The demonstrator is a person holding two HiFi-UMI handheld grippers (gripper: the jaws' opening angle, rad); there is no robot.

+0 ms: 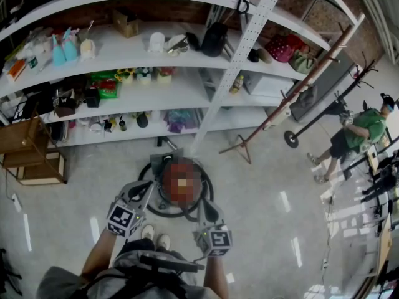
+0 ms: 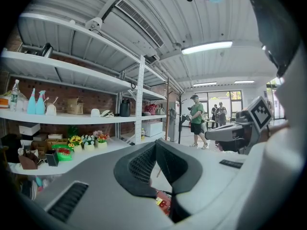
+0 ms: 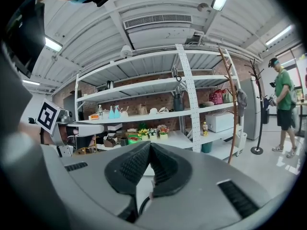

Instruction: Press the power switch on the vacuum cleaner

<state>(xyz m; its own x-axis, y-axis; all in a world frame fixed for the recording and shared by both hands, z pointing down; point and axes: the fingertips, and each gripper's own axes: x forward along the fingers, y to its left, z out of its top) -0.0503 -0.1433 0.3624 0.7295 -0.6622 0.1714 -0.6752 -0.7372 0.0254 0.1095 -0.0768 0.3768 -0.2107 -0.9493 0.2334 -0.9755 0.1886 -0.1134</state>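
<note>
Below, the left gripper (image 2: 156, 145) has its jaws shut tip to tip on nothing, with a sliver of red casing showing through the gap under the pads. The right gripper (image 3: 149, 146) is likewise pressed closed and empty. The vacuum cleaner (image 1: 165, 166) sits on the pale floor (image 1: 280, 167) between the two grippers, just ahead of the person's shoes (image 1: 156, 234); it has a round reddish body ringed by a dark hose, and whether either gripper touches it cannot be told.
</note>
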